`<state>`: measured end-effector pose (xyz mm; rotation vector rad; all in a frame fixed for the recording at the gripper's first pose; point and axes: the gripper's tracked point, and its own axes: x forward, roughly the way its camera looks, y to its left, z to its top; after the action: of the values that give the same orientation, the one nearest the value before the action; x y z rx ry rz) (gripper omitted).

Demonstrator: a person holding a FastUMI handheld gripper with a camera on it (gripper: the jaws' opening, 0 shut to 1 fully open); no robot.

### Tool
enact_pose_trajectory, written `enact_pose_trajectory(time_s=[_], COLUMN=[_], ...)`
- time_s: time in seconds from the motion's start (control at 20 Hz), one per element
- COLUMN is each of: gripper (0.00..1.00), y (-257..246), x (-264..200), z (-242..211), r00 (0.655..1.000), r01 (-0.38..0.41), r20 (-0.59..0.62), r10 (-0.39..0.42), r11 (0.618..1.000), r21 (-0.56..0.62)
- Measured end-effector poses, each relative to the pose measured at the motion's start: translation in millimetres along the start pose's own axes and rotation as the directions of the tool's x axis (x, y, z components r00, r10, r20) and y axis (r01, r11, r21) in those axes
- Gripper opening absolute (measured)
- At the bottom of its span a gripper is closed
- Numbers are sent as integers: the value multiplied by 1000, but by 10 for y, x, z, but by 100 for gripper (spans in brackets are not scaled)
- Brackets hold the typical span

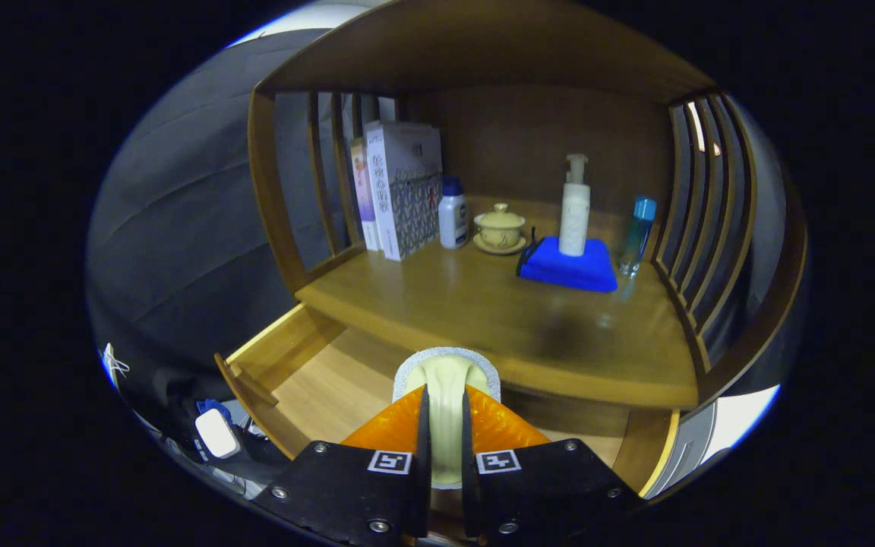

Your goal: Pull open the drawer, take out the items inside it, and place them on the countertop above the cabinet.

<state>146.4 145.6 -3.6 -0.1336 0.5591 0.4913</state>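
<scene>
The gripper (445, 425) was held low over the open drawer (323, 380), pointing forward and slightly up toward the countertop (483, 319). Its two fingers were pinched on a pale cream handle with a grey-rimmed, rounded head, some sort of brush or sponge tool (446, 380), which stood upright between them, both fingers pressing its sides. The tool's head sat level with the front edge of the countertop, above the drawer's bare wooden floor.

On the countertop, well beyond the fingers, stood a white patterned box (403, 190) with a thinner pink box (362, 194) beside it; their printing was too small to read. Next came a small white bottle with a blue cap (453, 214), a lidded cream cup on a saucer (499, 228), a white pump bottle (575, 209) standing on a folded blue cloth (570, 266), and a clear bottle with a blue cap (637, 234) near the slatted side rail (699, 251).
</scene>
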Motion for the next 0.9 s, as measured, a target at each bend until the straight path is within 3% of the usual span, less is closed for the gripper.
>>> enact_pose_trajectory(time_s=[0.45,0.9], gripper=[17,23], y=[-333,-680], x=[466,971], z=[785,585], r00=[995,983], r01=[52,185], r20=[77,-36], r10=[-66,-182], r11=[984,948], r21=[170,259])
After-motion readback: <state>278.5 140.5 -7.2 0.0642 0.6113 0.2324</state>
